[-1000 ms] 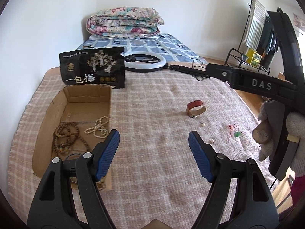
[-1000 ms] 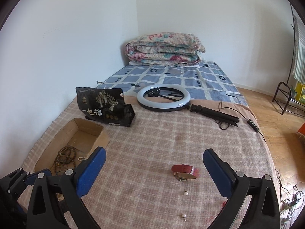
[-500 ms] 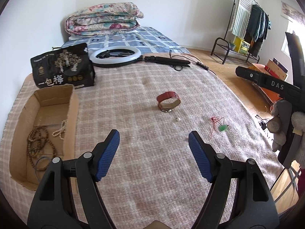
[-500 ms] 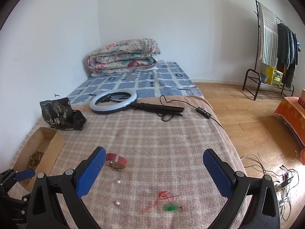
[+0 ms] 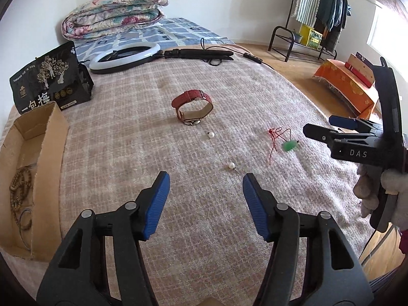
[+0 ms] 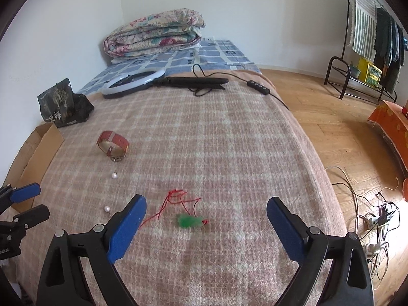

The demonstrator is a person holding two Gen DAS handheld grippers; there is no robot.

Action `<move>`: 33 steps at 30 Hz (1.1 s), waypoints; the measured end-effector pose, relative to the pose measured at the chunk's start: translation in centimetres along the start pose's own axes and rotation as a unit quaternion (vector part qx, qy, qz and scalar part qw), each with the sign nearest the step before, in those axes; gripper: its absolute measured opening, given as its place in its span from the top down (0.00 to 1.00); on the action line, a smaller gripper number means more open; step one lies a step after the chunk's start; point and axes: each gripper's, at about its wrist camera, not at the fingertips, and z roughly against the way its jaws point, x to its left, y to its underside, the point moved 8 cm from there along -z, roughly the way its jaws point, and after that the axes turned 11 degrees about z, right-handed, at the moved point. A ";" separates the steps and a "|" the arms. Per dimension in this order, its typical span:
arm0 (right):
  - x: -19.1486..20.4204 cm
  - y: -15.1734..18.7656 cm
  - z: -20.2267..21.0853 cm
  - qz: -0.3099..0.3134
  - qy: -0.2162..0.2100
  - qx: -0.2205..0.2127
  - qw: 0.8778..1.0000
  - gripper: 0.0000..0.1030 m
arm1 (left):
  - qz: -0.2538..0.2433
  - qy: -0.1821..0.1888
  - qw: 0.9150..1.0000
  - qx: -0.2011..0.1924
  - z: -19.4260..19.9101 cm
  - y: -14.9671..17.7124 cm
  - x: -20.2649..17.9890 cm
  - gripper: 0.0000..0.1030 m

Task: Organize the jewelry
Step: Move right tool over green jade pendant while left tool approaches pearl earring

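Both grippers are coming in on the loose jewelry that lies scattered over the checked blanket [image 5: 132, 137], so the step in hand looks like the approach to the next pickup, with nothing gripped yet. The left gripper [image 5: 204, 191], at the bottom centre of its view, has its jaws partly apart and just been closing a little, with only bare blanket between them; the nearer pearl earring [image 5: 231, 165] lies just beyond its right-hand pad, and a second pearl earring [image 5: 211, 135] sits further up, just below the red watch [image 5: 191, 107] at the frame's centre. The right gripper [image 6: 206, 216], low in its own view, stands wide and has also just been closing slightly; the green pendant on a red cord [image 6: 190, 220] lies on the blanket between its pads, untouched by either. The cardboard box [image 5: 51, 158] at the left edge of the left view already holds brown bead strings [image 5: 19, 196], so it is probably where the pieces are being gathered. The next move calls for lowering each gripper until the pads reach the blanket around its small target, then closing gently; the earring is tiny and round, so it could roll or slip out, and the thin cord may trail or snag on the weave.
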 end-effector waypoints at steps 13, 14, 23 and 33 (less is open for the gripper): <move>1.6 2.3 -2.6 0.048 -0.007 0.031 0.998 0.28 | -0.017 0.010 1.000 0.024 -4.2 0.9 -2.8 0.54; 1.5 2.2 -2.8 0.047 -0.009 0.031 0.998 0.30 | -0.016 0.010 0.999 0.027 -4.5 0.9 -2.9 0.56; 1.4 2.1 -3.7 0.047 -0.030 0.033 0.998 0.39 | -0.009 0.004 0.999 0.038 -6.9 0.9 -3.1 0.57; 2.1 2.2 -5.1 0.066 -0.024 0.047 0.996 0.48 | -0.012 -0.001 0.999 0.042 -8.3 0.8 -3.2 0.61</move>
